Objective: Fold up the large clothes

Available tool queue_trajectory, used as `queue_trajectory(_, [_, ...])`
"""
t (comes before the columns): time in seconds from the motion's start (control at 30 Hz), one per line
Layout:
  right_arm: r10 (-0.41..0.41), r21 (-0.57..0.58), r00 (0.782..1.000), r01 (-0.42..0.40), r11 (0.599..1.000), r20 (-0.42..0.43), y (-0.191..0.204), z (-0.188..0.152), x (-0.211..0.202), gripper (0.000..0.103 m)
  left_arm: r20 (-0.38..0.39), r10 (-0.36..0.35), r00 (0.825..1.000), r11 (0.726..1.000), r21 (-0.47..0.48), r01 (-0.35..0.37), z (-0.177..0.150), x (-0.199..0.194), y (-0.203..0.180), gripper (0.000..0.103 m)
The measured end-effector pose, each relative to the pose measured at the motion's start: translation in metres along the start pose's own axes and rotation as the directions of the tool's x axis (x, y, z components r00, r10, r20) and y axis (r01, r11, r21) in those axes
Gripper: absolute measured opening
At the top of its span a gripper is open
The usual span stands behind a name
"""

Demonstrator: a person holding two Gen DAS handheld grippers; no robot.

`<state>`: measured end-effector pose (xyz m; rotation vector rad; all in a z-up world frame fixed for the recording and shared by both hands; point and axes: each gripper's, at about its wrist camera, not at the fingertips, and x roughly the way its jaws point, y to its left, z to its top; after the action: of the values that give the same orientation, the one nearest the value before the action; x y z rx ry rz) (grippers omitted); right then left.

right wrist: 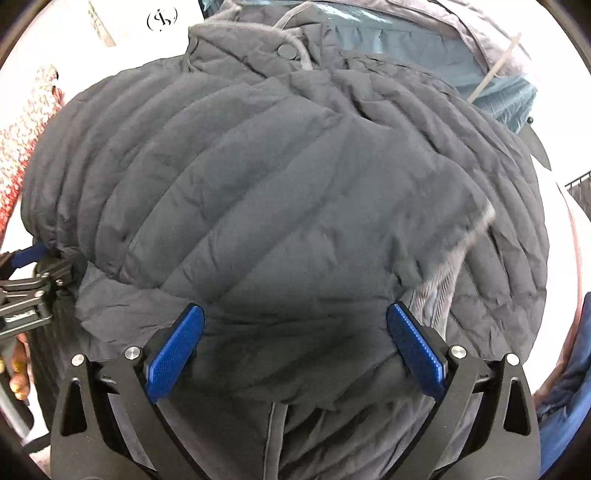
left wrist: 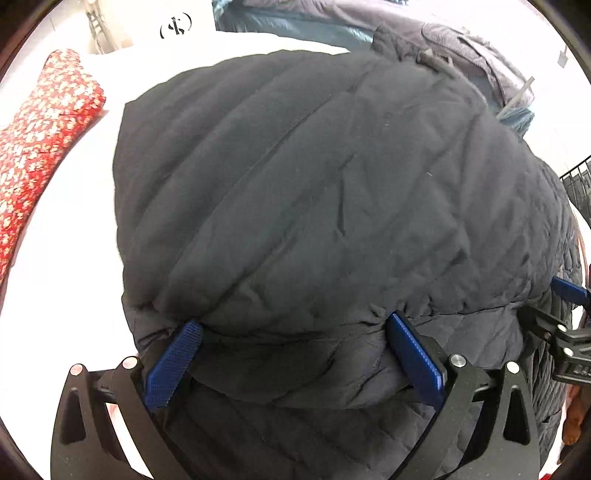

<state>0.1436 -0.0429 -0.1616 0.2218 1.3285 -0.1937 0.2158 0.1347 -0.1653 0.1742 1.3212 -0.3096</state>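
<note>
A white surface carries everything. A dark quilted jacket lies spread on it. A red floral cloth lies beside, left.

Home laundry spot: clothes heaped on white surface.

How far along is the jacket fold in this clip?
Mostly done: the dark quilted puffer jacket lies doubled into a compact bundle on the white surface. Left gripper and right gripper sit open at its near edge. Left: final tidy, release.
</note>
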Motion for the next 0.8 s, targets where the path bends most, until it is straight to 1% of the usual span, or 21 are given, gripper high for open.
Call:
queue_trajectory(0.17, [0.043, 0.047, 0.996, -0.047, 0.998, 0.084, -0.015, -0.034, -0.024, 0.098, 0.04, -0.004, 0.999, 1.0, 0.014, 0.003, -0.022, -0.027, 0.0, 0.097])
queue_trajectory(0.23, [0.068, 0.062, 0.992, -0.075, 0.995, 0.109, -0.02, -0.048, -0.028, 0.098, 0.069, -0.036, 0.997, 0.999, 0.022, 0.034, -0.03, -0.042, 0.008, 0.097])
queue_trajectory(0.33, [0.093, 0.086, 0.988, -0.104, 0.991, 0.124, -0.027, -0.066, -0.033, 0.098, 0.129, -0.099, 0.987, 0.995, 0.011, 0.098, -0.059, -0.071, 0.028, 0.097])
queue_trajectory(0.4, [0.117, 0.096, 0.981, -0.132, 0.987, 0.153, -0.031, -0.077, -0.046, 0.098, 0.153, -0.124, 0.98, 0.992, -0.002, 0.126, -0.08, -0.086, 0.044, 0.097])
queue_trajectory(0.43, [0.119, 0.096, 0.978, -0.136, 0.986, 0.169, -0.033, -0.073, -0.053, 0.098, 0.158, -0.126, 0.979, 0.992, -0.007, 0.128, -0.087, -0.09, 0.047, 0.097])
queue_trajectory(0.5, [0.125, 0.105, 0.968, -0.15, 0.983, 0.217, -0.044, -0.079, -0.071, 0.098, 0.154, -0.13, 0.979, 0.991, -0.011, 0.134, -0.107, -0.096, 0.062, 0.095])
queue_trajectory(0.57, [0.133, 0.125, 0.961, -0.167, 0.978, 0.243, -0.058, -0.083, -0.079, 0.098, 0.135, -0.124, 0.983, 0.992, 0.004, 0.125, -0.122, -0.094, 0.071, 0.092])
queue_trajectory(0.6, [0.131, 0.143, 0.957, -0.172, 0.975, 0.258, -0.069, -0.091, -0.084, 0.098, 0.131, -0.121, 0.984, 0.993, 0.014, 0.12, -0.121, -0.092, 0.068, 0.09])
queue_trajectory(0.63, [0.122, 0.154, 0.958, -0.166, 0.974, 0.26, -0.082, -0.085, -0.079, 0.098, 0.127, -0.12, 0.985, 0.993, 0.025, 0.118, -0.125, -0.092, 0.068, 0.089])
queue_trajectory(0.67, [0.107, 0.165, 0.96, -0.153, 0.974, 0.257, -0.092, -0.095, -0.08, 0.098, 0.119, -0.121, 0.985, 0.992, 0.035, 0.118, -0.133, -0.092, 0.07, 0.085])
queue_trajectory(0.7, [0.107, 0.165, 0.96, -0.153, 0.974, 0.257, -0.092, -0.095, -0.08, 0.098, 0.108, -0.123, 0.987, 0.992, 0.046, 0.118, -0.14, -0.088, 0.07, 0.08])
queue_trajectory(0.77, [0.076, 0.193, 0.967, -0.126, 0.973, 0.245, -0.114, -0.117, -0.083, 0.098, 0.093, -0.125, 0.988, 0.991, 0.052, 0.121, -0.157, -0.085, 0.069, 0.078])
queue_trajectory(0.8, [0.07, 0.211, 0.968, -0.123, 0.97, 0.241, -0.124, -0.127, -0.084, 0.098, 0.09, -0.128, 0.988, 0.991, 0.052, 0.123, -0.157, -0.083, 0.066, 0.077])
